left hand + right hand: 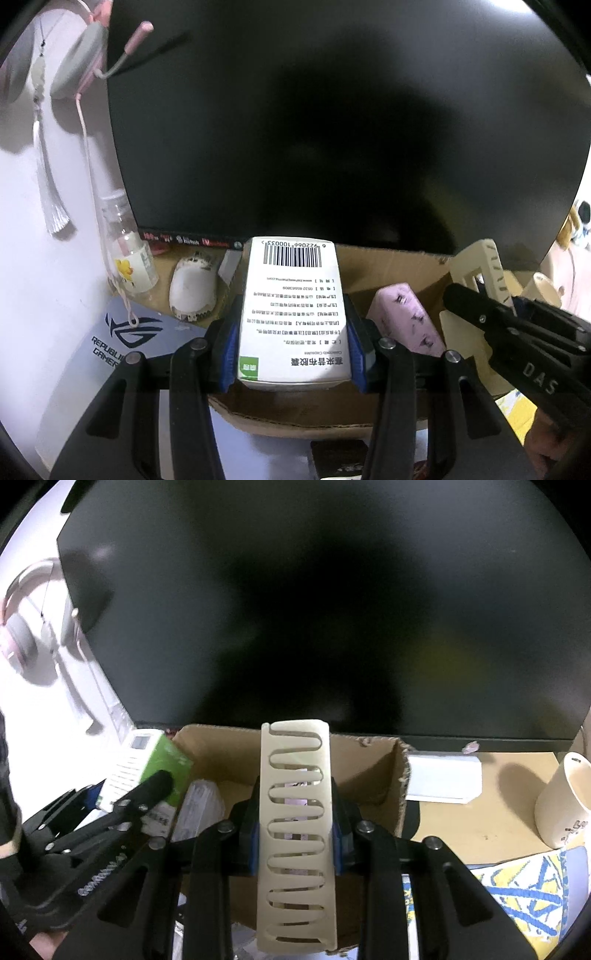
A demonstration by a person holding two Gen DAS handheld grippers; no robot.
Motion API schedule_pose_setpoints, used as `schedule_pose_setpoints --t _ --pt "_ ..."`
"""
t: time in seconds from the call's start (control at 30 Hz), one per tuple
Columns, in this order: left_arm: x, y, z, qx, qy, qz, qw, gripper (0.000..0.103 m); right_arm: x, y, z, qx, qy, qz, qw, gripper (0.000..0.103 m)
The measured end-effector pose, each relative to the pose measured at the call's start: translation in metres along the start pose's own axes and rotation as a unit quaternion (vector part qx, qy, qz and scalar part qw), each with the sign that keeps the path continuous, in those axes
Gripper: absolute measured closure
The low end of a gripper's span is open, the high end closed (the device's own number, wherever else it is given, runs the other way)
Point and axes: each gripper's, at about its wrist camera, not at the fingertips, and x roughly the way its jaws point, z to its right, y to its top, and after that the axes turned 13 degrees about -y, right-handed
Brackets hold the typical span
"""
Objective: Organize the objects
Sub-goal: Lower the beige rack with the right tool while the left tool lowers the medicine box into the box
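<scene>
Nearest in the left wrist view, the left gripper (293, 339) has its jaws closed w/ blue pads on both sides of a white medicine box (293, 314), barcode end pointing far, green tab at the near left corner; box is held over the near edge of an open cardboard box (388, 266). In the right wrist view the right gripper (295, 834) has its jaws clamped on a cream plastic piece w/ a zigzag slot (297, 830), held upright over the same cardboard box, something pink-purple showing through the slots. Inside the carton, right of the medicine box, lies a purple patterned pack (406, 317). Left of the carton: a white mouse (194, 290) on the tan desk (491, 819), near it a blue-grey ROG mouse pad (122, 339), and a clear small bottle w/ a yellow duck label (129, 254) by the white wall. Right side of the desk: a white block (441, 779) just beside the carton's right wall, a cream mug (565, 801) further right, and a yellow-blue printed cloth or paper (517, 890) near. Far: a big dark monitor (332, 129) fills the back, screen off. On the wall, far left, hang pink-grey headphones (79, 59) and a white tassel charm (51, 199).
</scene>
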Motion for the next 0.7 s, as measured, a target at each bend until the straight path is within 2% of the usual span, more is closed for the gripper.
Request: schedule_pose_setpoints --t 0.2,0.27,0.3,0.47,0.57,0.63,0.7 --pt "0.009 -0.012 0.001 0.015 0.015 -0.017 0.9996 0.057 0.006 -0.004 -0.001 -0.001 0.006 -0.007 1.000 0.072" --pt "0.011 -0.016 -0.004 0.003 0.009 -0.023 0.9997 0.057 0.007 -0.002 -0.003 0.002 0.010 -0.008 1.000 0.072" --pt "0.011 -0.017 -0.007 0.008 -0.010 -0.027 0.9996 0.056 0.007 -0.002 -0.004 0.001 0.009 -0.005 1.000 0.072" --pt "0.009 -0.018 -0.007 0.008 -0.008 -0.022 0.9997 0.055 0.010 -0.004 -0.005 -0.001 0.005 0.000 1.000 0.072" --pt "0.007 -0.018 -0.004 0.015 -0.014 -0.021 0.9996 0.043 0.013 -0.007 -0.004 -0.013 -0.010 -0.011 1.000 0.072" --pt "0.007 -0.018 -0.001 0.015 -0.018 -0.022 0.9995 0.039 0.014 -0.006 -0.002 -0.017 -0.011 -0.012 1.000 0.072" --pt "0.003 -0.017 0.002 0.016 -0.010 -0.016 0.9997 0.028 0.012 -0.005 -0.003 -0.019 -0.012 -0.008 1.000 0.069"
